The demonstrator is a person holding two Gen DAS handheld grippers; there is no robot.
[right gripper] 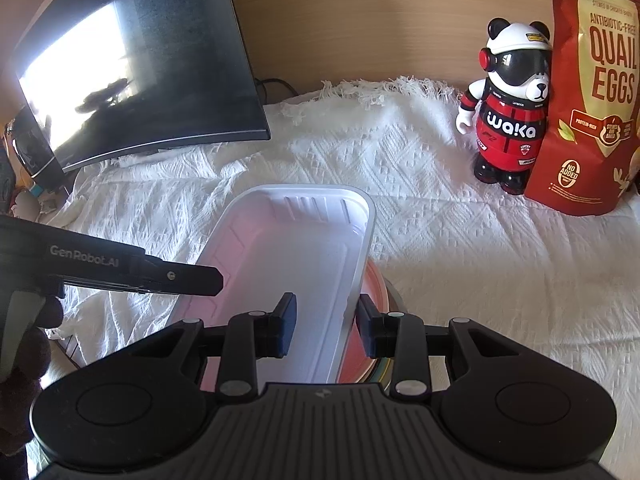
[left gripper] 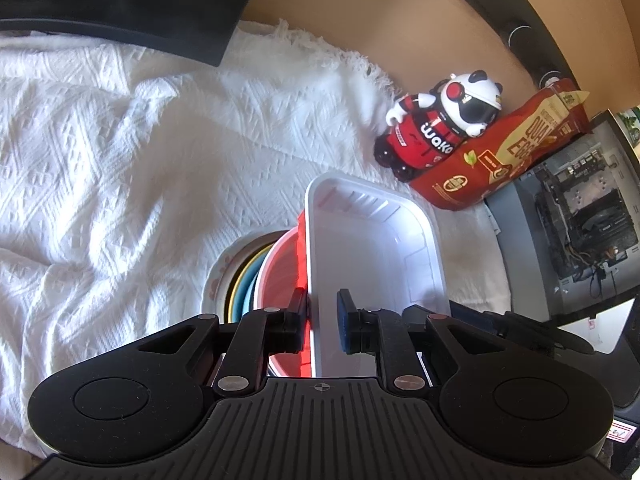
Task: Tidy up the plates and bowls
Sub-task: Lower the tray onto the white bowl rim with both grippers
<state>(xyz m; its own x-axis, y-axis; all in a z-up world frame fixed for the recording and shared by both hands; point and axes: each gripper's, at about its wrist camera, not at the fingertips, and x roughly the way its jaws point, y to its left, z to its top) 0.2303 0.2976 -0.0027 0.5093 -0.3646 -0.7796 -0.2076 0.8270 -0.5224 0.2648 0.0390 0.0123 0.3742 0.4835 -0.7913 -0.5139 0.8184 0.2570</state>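
White plastic fills the middle of both views: a rectangular tray [left gripper: 372, 248] sits on top of a stack of dishes, a red bowl [left gripper: 280, 276] directly under it, then blue and yellow rims, then a white plate [left gripper: 218, 276] at the bottom. The stack rests on a white woven cloth [left gripper: 120, 160] spread over the table.

Our left tongs [left gripper: 322, 322] straddle the tray's long wall, one pad inside and one outside, with a gap showing by the inner pad; we cannot tell whether they are pinching it. Our right tongs [right gripper: 326, 328] straddle the opposite wall in the same way, jaws narrow with the inner pad clear of the plastic, so again we cannot tell. In the right wrist view the left tongs' body shows at 9 o'clock.

Toward 1 o'clock from the tray stands a panda figure [right gripper: 508, 108] in a red suit, just beside a red quail-egg bag [right gripper: 588, 120]. A dark monitor [right gripper: 136, 64] stands at 11 o'clock.
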